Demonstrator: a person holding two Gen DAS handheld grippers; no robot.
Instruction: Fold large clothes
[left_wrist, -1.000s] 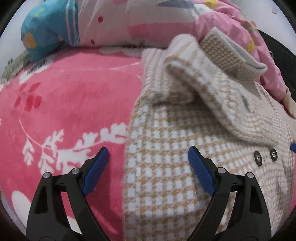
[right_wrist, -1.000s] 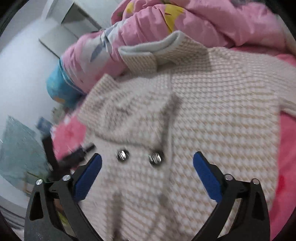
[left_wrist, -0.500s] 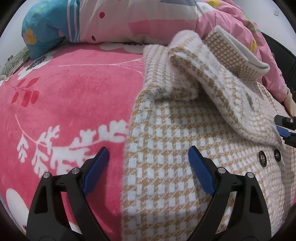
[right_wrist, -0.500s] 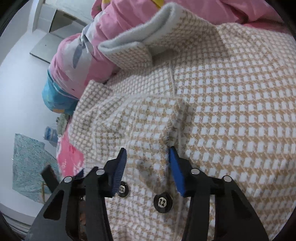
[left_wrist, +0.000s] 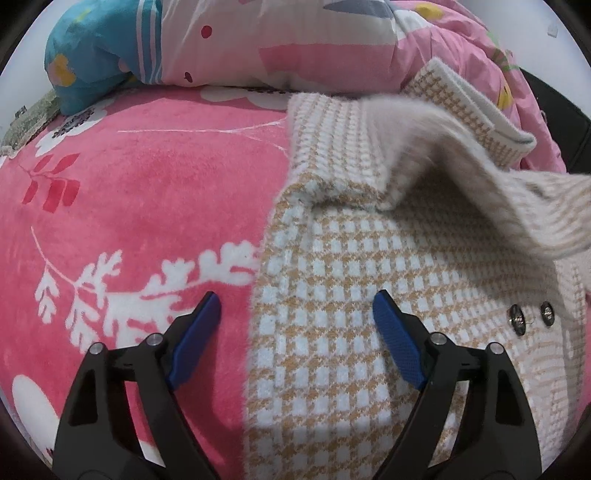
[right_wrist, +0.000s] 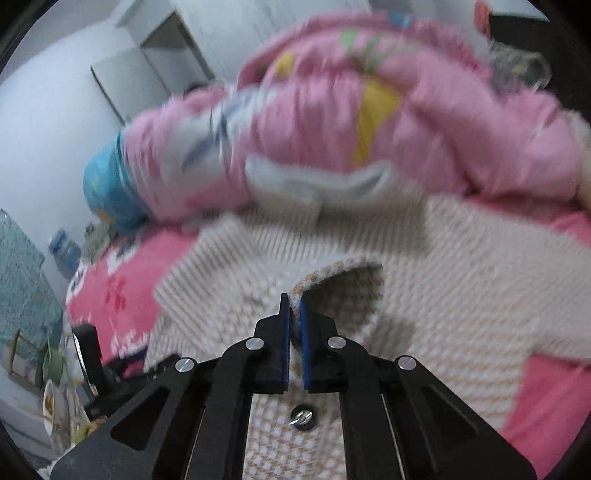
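Note:
A tan-and-white houndstooth coat (left_wrist: 351, 295) with dark buttons lies on a pink floral blanket (left_wrist: 129, 184). My left gripper (left_wrist: 295, 314) is open, its blue pads straddling the coat's left edge, low over it. My right gripper (right_wrist: 294, 317) is shut on the edge of a coat flap (right_wrist: 340, 273) and holds it lifted off the coat body (right_wrist: 461, 295). In the left wrist view the raised flap (left_wrist: 480, 184) hangs above the coat at the right. The right wrist view is blurred.
A rumpled pink quilt (left_wrist: 314, 44) and a blue pillow (left_wrist: 96, 48) lie at the head of the bed behind the coat. In the right wrist view white cabinets (right_wrist: 147, 55) stand by the wall, and clutter (right_wrist: 55, 387) lies off the bed's left side.
My right gripper closed on the coat flap near the buttons and lifted it up. The flap now hangs raised in the left wrist view. My left gripper stayed open and nearly still.

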